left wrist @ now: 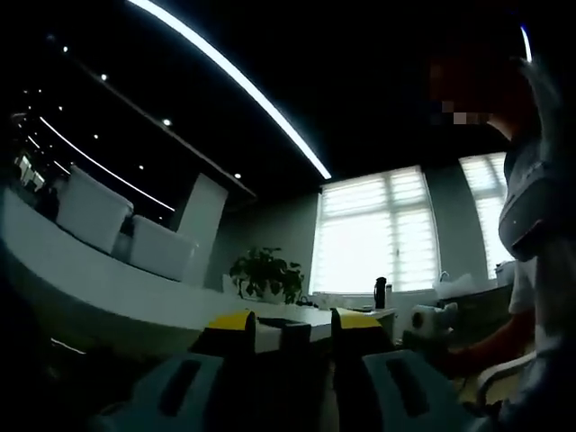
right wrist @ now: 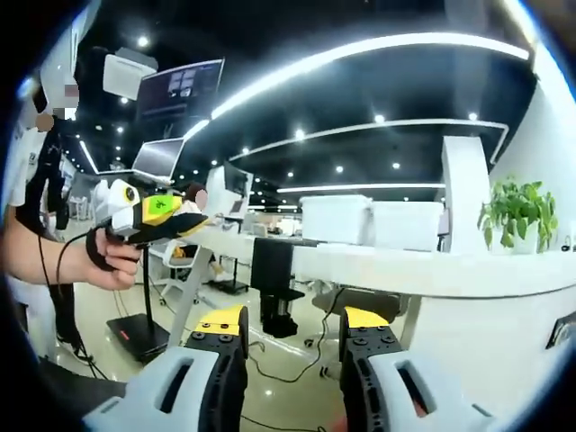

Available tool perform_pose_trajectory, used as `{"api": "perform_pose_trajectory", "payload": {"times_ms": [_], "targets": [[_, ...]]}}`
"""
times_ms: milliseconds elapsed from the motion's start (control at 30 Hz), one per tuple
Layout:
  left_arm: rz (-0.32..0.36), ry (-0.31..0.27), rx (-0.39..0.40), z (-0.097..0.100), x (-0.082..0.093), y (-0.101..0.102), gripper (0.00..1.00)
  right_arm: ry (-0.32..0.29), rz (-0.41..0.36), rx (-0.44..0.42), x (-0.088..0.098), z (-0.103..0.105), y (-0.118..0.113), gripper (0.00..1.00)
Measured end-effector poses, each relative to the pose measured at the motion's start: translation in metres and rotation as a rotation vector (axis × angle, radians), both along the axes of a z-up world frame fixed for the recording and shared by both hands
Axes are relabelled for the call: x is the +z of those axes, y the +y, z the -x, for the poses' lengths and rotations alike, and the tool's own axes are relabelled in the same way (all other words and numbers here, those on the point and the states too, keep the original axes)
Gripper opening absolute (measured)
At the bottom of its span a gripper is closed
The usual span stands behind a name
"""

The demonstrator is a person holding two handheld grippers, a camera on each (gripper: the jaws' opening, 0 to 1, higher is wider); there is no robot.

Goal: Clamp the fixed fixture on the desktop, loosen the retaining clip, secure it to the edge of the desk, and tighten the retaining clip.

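Note:
My left gripper (left wrist: 295, 322) stands open, its two yellow-tipped jaws apart with nothing between them. It points across a white desktop (left wrist: 297, 315) toward a bright window. My right gripper (right wrist: 294, 319) is open too and holds nothing, hanging above the floor and facing the long white desk (right wrist: 405, 265). In the right gripper view a person's hand holds the left gripper (right wrist: 153, 216) at the left, level with the desk's end and pointing right.
A potted plant (left wrist: 265, 274) and a dark bottle (left wrist: 380, 292) stand at the desk's far end. A person (left wrist: 531, 207) is close on the right. White boxes (right wrist: 369, 220), a plant (right wrist: 517, 211) and monitors (right wrist: 175, 94) sit by the desk, with a black stand (right wrist: 273, 279) and cables beneath.

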State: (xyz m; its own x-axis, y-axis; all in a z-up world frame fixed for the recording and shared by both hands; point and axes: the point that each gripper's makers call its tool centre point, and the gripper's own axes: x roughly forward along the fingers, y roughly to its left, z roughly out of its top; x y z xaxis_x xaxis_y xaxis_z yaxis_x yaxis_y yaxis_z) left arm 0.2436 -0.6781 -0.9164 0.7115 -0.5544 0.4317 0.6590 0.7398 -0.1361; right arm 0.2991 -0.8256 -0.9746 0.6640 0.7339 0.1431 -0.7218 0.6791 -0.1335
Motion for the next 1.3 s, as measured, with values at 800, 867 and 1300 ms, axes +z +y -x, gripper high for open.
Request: {"api": "perform_pose_trajectory", "payload": {"times_ms": [800, 867, 1300], "targets": [[-0.031, -0.037, 0.161, 0.033, 0.048, 0.035, 0.33, -0.073, -0.045, -0.044, 0.085, 0.001, -0.040, 0.38], [-0.025, -0.044, 0.180, 0.036, 0.056, 0.041, 0.32, -0.077, -0.047, -0.048, 0.090, 0.000, -0.045, 0.38], [-0.110, -0.032, 0.260, 0.043, 0.081, 0.064, 0.31, -0.079, -0.054, -0.058, 0.131, -0.003, -0.076, 0.38]]}}
